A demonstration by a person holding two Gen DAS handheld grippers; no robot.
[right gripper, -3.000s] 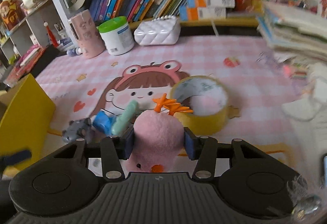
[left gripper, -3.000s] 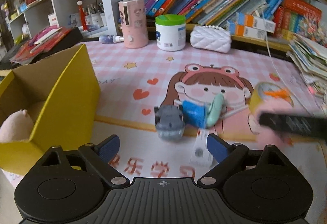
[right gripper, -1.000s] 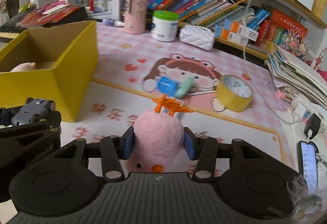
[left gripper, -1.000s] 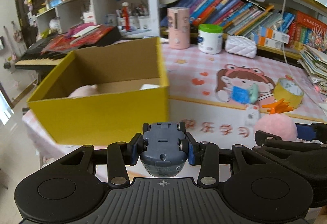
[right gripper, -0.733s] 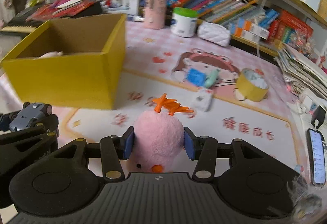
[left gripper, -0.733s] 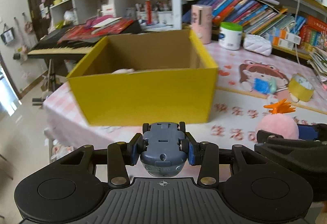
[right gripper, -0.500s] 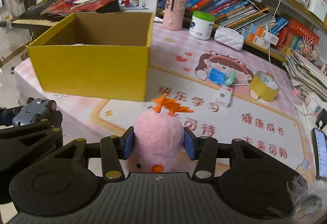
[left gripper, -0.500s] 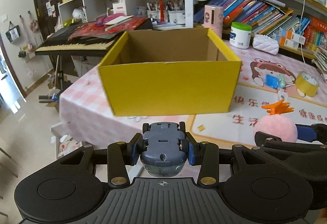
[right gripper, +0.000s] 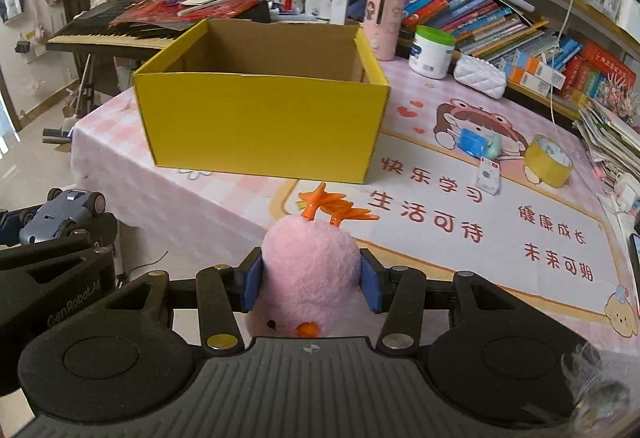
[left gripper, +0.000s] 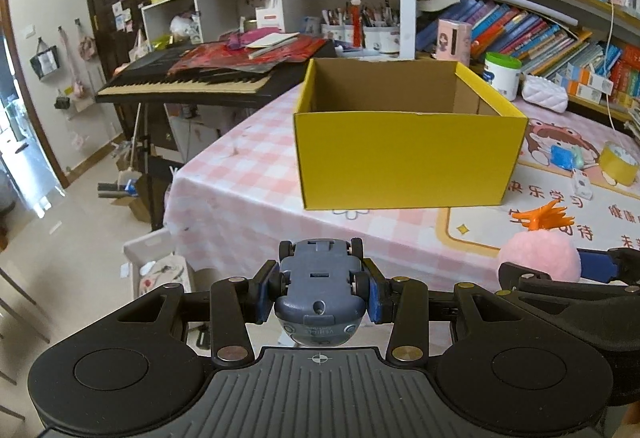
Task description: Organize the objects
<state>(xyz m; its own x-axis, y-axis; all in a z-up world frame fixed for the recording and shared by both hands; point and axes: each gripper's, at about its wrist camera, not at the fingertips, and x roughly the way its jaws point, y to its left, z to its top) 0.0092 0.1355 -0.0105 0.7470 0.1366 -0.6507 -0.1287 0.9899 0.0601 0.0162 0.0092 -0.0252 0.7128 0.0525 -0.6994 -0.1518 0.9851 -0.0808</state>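
Since three seconds ago both grippers have pulled back from the tabletop, each now carrying a toy, and the yellow box (left gripper: 408,158) has gone from the left margin to the middle of both views. The left gripper (left gripper: 319,296) has its blue pads pressed on the sides of a grey toy car (left gripper: 319,298), belly up. The right gripper (right gripper: 311,284) is clamped narrowly on a pink plush chick (right gripper: 310,266) with orange feet pointing far.

The box's near wall hides its floor, so what lies inside cannot be made out. The right edge of the left wrist view cuts off the right gripper's body. The far shelves are crowded and their small items are hard to read.

The box stands near the table's left corner on the checked cloth (left gripper: 240,182), with open floor to the left. To its right, well apart, lie a yellow tape roll (right gripper: 550,161), a blue and mint toy (right gripper: 478,144) and a small white tag (right gripper: 488,176). The printed mat (right gripper: 500,238) between them and the grippers is bare.
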